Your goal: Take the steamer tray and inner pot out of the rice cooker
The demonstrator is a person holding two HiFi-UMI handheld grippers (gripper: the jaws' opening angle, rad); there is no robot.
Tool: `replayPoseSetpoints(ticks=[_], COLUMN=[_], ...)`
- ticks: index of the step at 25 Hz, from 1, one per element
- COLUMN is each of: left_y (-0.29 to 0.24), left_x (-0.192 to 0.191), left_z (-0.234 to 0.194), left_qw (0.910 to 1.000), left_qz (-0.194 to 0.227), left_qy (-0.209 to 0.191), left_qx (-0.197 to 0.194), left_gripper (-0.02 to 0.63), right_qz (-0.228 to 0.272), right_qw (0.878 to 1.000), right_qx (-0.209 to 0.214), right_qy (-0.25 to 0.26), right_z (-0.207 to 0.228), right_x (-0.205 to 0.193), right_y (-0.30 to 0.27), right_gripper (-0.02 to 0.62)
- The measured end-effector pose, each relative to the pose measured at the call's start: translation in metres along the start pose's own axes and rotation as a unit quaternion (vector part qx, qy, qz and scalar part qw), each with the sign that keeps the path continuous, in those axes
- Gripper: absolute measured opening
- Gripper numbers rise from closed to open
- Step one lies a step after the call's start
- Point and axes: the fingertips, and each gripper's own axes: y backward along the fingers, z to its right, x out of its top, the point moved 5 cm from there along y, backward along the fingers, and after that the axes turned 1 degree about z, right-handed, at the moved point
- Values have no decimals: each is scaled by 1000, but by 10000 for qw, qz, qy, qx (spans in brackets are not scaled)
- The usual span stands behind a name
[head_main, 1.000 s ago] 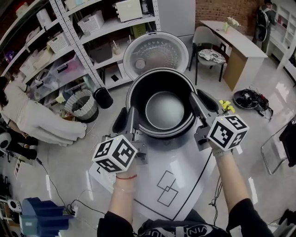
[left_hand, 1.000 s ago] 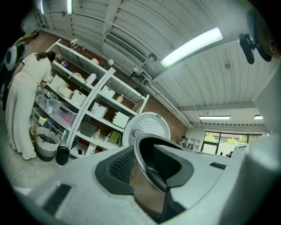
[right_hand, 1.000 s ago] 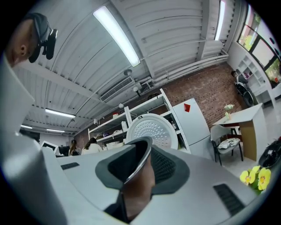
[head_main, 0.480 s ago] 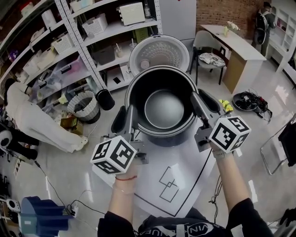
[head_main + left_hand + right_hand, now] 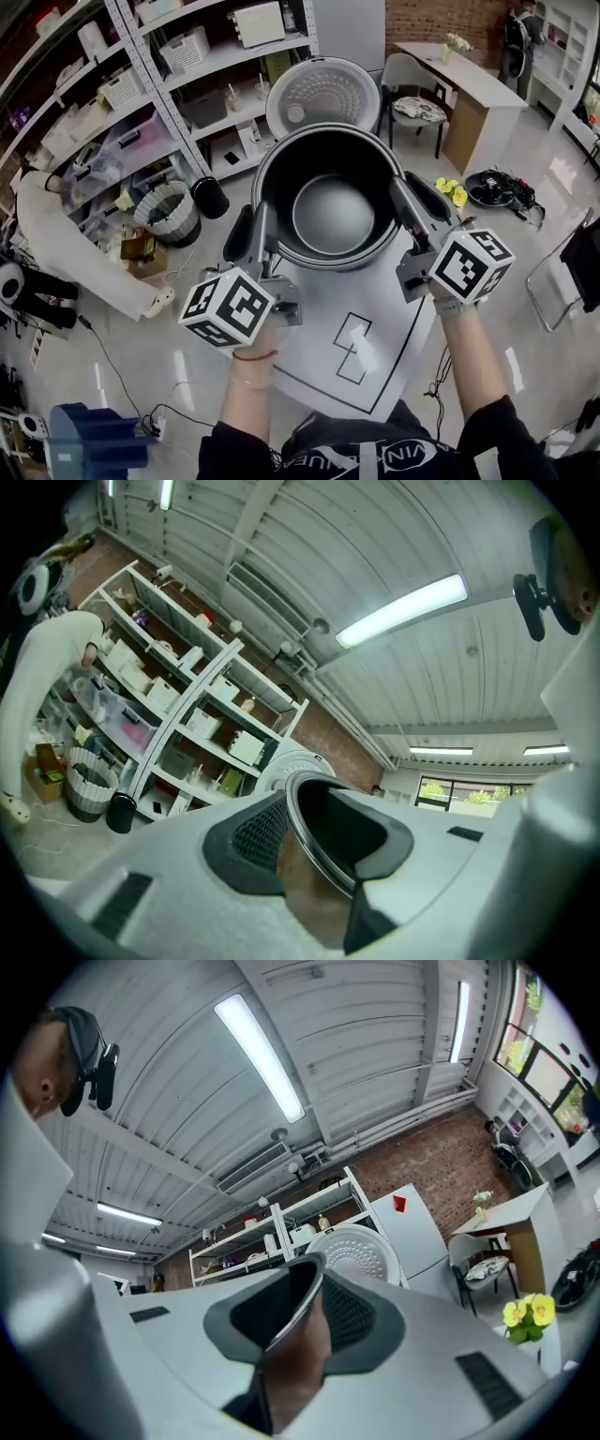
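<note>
The left tool (image 5: 251,232) and right tool (image 5: 412,199) pinch the big round black metal pot (image 5: 330,214) by its rim in mid-air; setting it down gently seems next.

Shirt (image 5: 361,457): pale capitals, partly cut off; only "VIN" and "UE" can be made out.
Left cube (image 5: 228,307): black-and-white square marker, no letters.
Right cube (image 5: 472,265): the same kind of marker.
Mat (image 5: 319,356): two overlapping square outlines (image 5: 353,349).
Fridge (image 5: 417,1232): red label (image 5: 400,1204), too small to read.
</note>
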Motion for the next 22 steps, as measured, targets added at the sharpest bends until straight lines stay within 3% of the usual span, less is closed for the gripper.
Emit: replayPoseSetpoints(ticks=[12, 22], left_y=[55, 98], left_x=[12, -6], left_z=[6, 18], left_qw=[9992, 9997], left_qz=[-119, -201], left_qy=[172, 92], left_qx=[-333, -78], left_gripper=[123, 121], right_qz=[131, -72], right_qw=[9995, 9989], right_qx=[-264, -143], right_qy=[-61, -438], right_z=[-51, -59], right_x=[-7, -30], right_y=[51, 91], right_gripper=[89, 92])
